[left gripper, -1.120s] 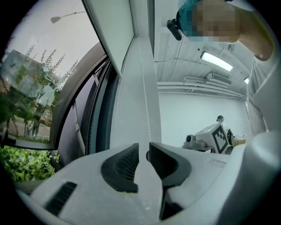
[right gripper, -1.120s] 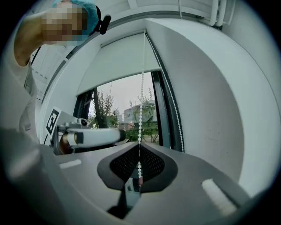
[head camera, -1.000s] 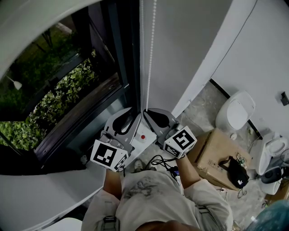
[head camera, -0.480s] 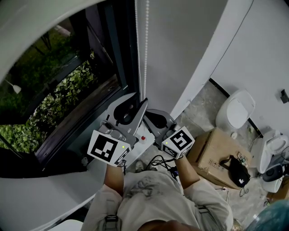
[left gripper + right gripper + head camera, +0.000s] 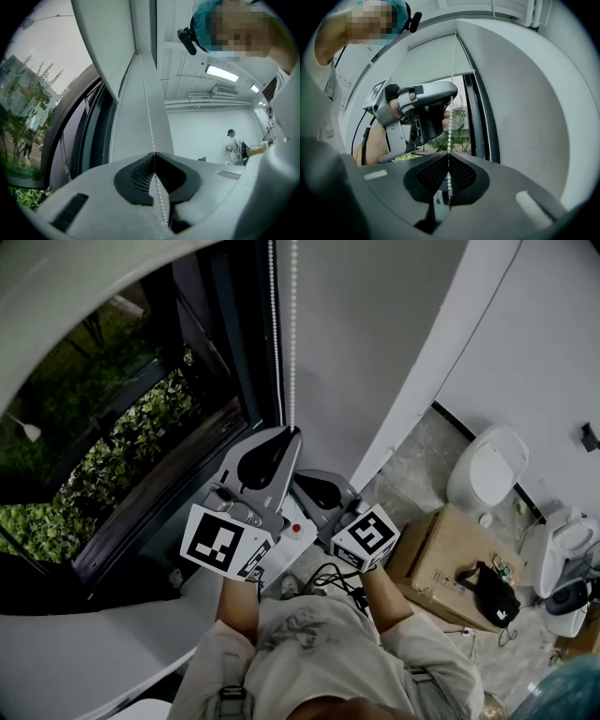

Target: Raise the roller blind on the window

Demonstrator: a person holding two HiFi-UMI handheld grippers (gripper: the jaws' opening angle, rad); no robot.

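Our left gripper (image 5: 292, 433) has just been closing its jaws. They now meet on the bead chain (image 5: 292, 334), a string of small white round beads nipped between ribbed black pads. Directly below them the jaws of our right gripper (image 5: 298, 478) are clamped together on the same strand, which runs straight up from one pair to the other. A second strand hangs free just to the right of the right jaws, against the dark window (image 5: 122, 437) frame. Above and beyond both pairs of jaws, the roller blind (image 5: 433, 58) is a smooth pale sheet with a straight bottom bar, and leafy green shows under it. On the floor, far to the right of the jaws, is a closed brown cardboard box (image 5: 441, 554). A black bag (image 5: 489, 601) lies on top of it, and we cannot see its contents.
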